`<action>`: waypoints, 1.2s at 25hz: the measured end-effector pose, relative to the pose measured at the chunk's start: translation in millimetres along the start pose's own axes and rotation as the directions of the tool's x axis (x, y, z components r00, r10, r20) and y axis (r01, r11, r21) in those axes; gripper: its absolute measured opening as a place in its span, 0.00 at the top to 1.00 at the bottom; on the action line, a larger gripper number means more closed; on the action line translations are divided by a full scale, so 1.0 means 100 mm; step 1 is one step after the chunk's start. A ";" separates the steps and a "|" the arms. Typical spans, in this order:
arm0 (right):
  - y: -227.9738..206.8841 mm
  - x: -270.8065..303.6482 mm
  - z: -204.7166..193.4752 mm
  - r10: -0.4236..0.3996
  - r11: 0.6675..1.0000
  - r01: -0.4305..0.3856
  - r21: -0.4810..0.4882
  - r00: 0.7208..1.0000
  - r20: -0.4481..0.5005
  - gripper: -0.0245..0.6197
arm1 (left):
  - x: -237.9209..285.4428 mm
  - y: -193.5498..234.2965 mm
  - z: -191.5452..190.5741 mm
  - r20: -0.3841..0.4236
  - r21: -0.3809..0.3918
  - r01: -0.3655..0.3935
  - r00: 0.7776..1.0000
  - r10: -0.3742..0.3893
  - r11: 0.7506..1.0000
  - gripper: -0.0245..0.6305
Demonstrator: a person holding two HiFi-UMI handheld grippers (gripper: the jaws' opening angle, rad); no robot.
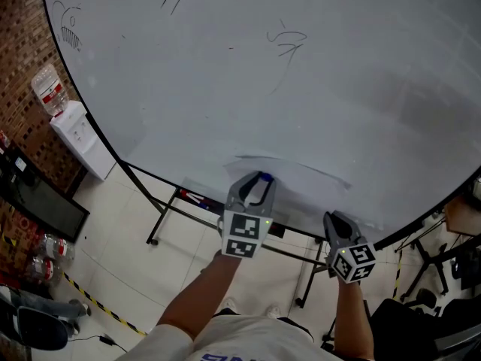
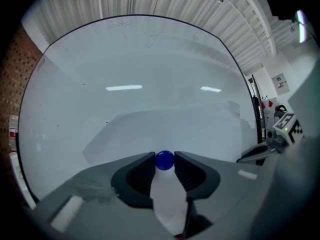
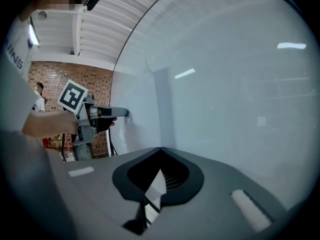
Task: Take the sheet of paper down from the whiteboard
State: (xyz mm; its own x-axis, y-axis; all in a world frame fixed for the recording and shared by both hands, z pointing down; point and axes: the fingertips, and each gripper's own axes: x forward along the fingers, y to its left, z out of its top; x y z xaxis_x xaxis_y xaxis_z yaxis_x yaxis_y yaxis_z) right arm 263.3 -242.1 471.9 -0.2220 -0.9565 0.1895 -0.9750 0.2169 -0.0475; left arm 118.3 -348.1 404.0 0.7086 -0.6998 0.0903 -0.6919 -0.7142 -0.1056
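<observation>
paper (image 2: 190,129) pinched by right gripper (image 3: 160,150); left gripper (image 1: 260,182) grips blue magnet (image 2: 164,160)

The whiteboard (image 1: 225,74) is smooth and glossy, mirroring the ceiling lights. The sheet of paper (image 2: 165,126) on it is thin and matt white. The magnet (image 2: 164,159) is shiny blue plastic. The left tool (image 1: 259,180) and the right tool (image 3: 160,149) are matt grey plastic. The wall (image 1: 22,89) is rough brick, and the floor (image 1: 135,277) is smooth pale tile.
</observation>
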 end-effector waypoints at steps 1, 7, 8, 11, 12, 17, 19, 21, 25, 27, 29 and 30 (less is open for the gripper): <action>0.00 -0.01 0.00 0.000 1.000 0.000 0.000 1.000 0.001 0.95 | -0.02 -0.01 0.00 0.000 0.002 0.002 1.000 -0.002 1.000 0.76; 0.03 -0.16 0.11 -0.002 1.000 0.003 -0.008 1.000 0.029 0.95 | -0.25 0.00 0.01 0.007 0.002 -0.001 1.000 0.000 1.000 0.76; 0.02 -0.22 0.14 -0.008 1.000 0.008 -0.007 0.999 0.036 0.95 | -0.32 0.02 0.02 0.011 0.002 -0.005 1.000 0.005 1.000 0.76; -0.05 -0.42 0.23 -0.039 0.999 0.039 -0.003 0.997 0.064 0.95 | -0.52 0.16 0.04 0.019 0.006 -0.034 0.999 0.033 0.999 0.76; -0.09 -0.49 0.27 -0.052 0.999 0.053 -0.005 0.996 0.074 0.95 | -0.58 0.22 0.03 0.018 0.007 -0.047 0.999 0.046 0.999 0.76; -0.28 -0.88 0.43 -0.125 0.992 0.128 -0.015 0.985 0.115 0.95 | -0.86 0.48 0.04 0.024 -0.003 -0.105 0.994 0.105 0.994 0.76; -0.34 -1.03 0.51 -0.155 0.987 0.158 -0.015 0.978 0.138 0.95 | -0.94 0.55 0.07 0.031 -0.005 -0.121 0.992 0.122 0.993 0.76; -0.38 -1.19 0.61 -0.179 0.983 0.184 -0.017 0.969 0.168 0.95 | -1.01 0.59 0.05 0.025 -0.018 -0.131 0.991 0.132 0.991 0.76; -0.31 -1.37 0.79 -0.181 0.978 0.197 -0.061 0.961 0.210 0.95 | -1.08 0.56 0.09 0.035 -0.034 -0.124 0.992 0.125 0.992 0.76; -0.25 -1.37 0.80 -0.169 0.977 0.191 -0.096 0.965 0.202 0.95 | -1.05 0.49 0.12 0.044 -0.031 -0.110 0.993 0.111 0.993 0.76; -0.18 -1.35 0.78 -0.156 0.977 0.181 -0.117 0.969 0.191 0.95 | -1.01 0.40 0.10 0.040 -0.033 -0.093 0.995 0.095 0.995 0.76; -0.16 -1.34 0.77 -0.151 0.977 0.176 -0.122 0.971 0.187 0.95 | -1.00 0.36 0.11 0.042 -0.031 -0.085 0.995 0.086 0.996 0.76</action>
State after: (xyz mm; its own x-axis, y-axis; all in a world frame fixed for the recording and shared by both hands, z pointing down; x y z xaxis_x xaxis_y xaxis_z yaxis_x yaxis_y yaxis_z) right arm 308.7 -132.1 371.7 -0.0674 -0.9977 0.0075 -0.9920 0.0678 0.1068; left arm 24.2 -303.9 380.5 0.6515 -0.7576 0.0391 -0.7536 -0.6522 -0.0821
